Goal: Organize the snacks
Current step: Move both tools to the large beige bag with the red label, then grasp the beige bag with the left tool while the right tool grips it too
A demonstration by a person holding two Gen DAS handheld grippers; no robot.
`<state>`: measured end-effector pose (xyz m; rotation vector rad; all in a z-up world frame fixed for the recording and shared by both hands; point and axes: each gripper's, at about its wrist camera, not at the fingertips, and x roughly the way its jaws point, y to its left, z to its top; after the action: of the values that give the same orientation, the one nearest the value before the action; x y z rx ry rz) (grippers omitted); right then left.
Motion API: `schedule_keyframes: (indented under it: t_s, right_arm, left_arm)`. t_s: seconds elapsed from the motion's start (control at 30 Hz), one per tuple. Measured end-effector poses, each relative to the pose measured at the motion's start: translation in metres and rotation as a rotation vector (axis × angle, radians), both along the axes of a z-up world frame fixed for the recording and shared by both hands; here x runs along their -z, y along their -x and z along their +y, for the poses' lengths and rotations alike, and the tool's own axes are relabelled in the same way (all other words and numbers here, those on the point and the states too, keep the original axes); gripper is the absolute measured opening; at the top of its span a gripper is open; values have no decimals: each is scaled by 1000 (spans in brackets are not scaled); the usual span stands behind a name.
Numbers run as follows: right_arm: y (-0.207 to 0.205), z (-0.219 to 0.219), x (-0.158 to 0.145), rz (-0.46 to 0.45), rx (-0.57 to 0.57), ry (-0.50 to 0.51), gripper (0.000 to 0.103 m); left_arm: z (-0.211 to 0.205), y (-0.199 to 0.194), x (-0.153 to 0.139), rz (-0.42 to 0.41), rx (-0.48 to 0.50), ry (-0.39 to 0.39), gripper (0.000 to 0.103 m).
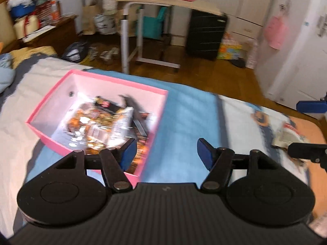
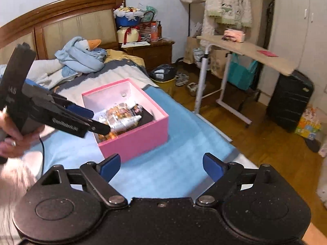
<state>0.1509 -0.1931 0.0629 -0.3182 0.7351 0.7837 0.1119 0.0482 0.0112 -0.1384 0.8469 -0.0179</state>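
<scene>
Both claws empty above the bed.
I see left claw (image 1: 167, 150) and right claw (image 2: 161, 166) spread apart; snack packets (image 2: 120, 118) fill the pink box (image 2: 143, 138).

A wooden floor (image 2: 255, 143), padded headboard (image 2: 61, 26), rolling side table (image 2: 245, 49) and black suitcase (image 2: 290, 100).

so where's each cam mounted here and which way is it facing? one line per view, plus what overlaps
Left wrist: sits on the left gripper, jaws open and empty, angled down over the bed at the pink box of snack packets; right gripper's tips at right edge.
Right wrist: sits on the right gripper, open and empty, facing the box and headboard; left gripper and a hand at left.
Shared: box, blue cloth, side desk, black suitcase.
</scene>
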Motion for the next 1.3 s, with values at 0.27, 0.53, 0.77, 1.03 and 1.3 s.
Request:
schedule_keyframes:
  t_s: [0.27, 0.53, 0.77, 1.03, 1.3]
  right_arm:
    - [30, -88, -9, -51, 67, 96, 100]
    - [31, -164, 27, 1, 189, 100, 103]
    - [7, -235, 72, 169, 389, -3, 103]
    - [-4, -265, 141, 373, 519, -34, 103]
    - [-15, -279, 177, 375, 680, -44, 101]
  left_arm:
    - [-73, 8, -19, -22, 135, -7, 78]
    - [-149, -4, 0, -23, 259, -2, 96]
    - [-206, -34, 38, 19, 323, 25, 96]
    - [-255, -93, 99, 58, 338, 163, 96]
    - [-288, -149, 145, 57, 353, 255, 96]
